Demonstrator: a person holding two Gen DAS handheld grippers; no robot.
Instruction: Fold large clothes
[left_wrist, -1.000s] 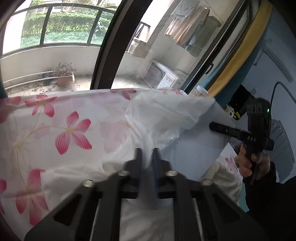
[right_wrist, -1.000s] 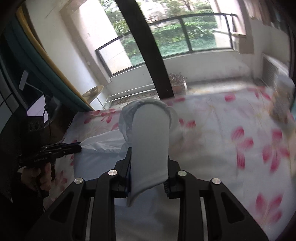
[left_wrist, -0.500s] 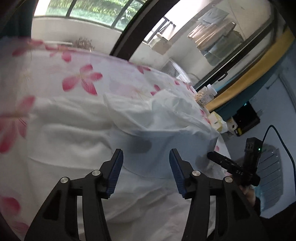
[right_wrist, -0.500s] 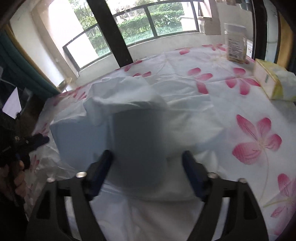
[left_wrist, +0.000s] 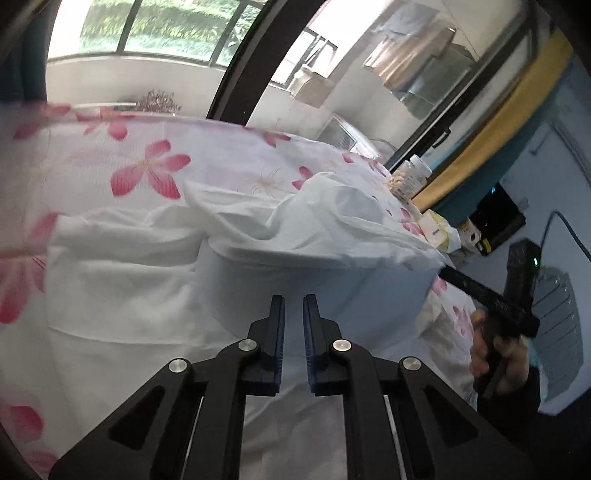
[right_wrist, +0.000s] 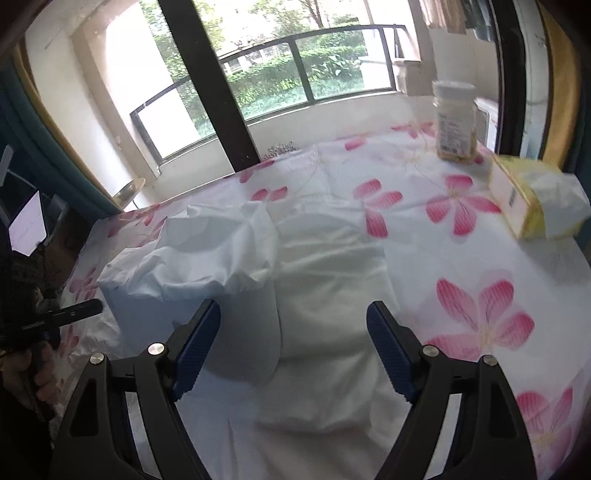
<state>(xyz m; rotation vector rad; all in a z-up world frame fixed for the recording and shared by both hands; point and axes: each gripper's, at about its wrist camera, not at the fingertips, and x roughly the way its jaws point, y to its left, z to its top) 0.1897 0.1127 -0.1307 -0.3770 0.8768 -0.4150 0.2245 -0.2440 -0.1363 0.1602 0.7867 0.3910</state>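
A large white garment (left_wrist: 295, 236) lies on the flowered tablecloth (left_wrist: 147, 173), with a folded part heaped across its middle (right_wrist: 221, 251). My left gripper (left_wrist: 293, 301) hovers over the garment's near side. Its jaws are closing to a narrow gap, and nothing is between them. My right gripper (right_wrist: 293, 310) stands wide open over the garment, with cloth below it but none between its fingers. Each gripper also shows in the other's view: the right gripper (left_wrist: 480, 291) in a hand at the fold's right edge, the left gripper (right_wrist: 74, 312) at the fold's left edge.
A plastic jar (right_wrist: 454, 122) and a yellow tissue box (right_wrist: 532, 199) stand on the tablecloth (right_wrist: 461, 258) at the far right. Behind the table are a dark window post (right_wrist: 210, 81) and a balcony. The table's right edge runs beside the tissue box.
Both grippers have let go of the white cloth they held and the fold now lies on the garment. The right jaws opened wide; the left opened, then narrowed. Both hands sank.
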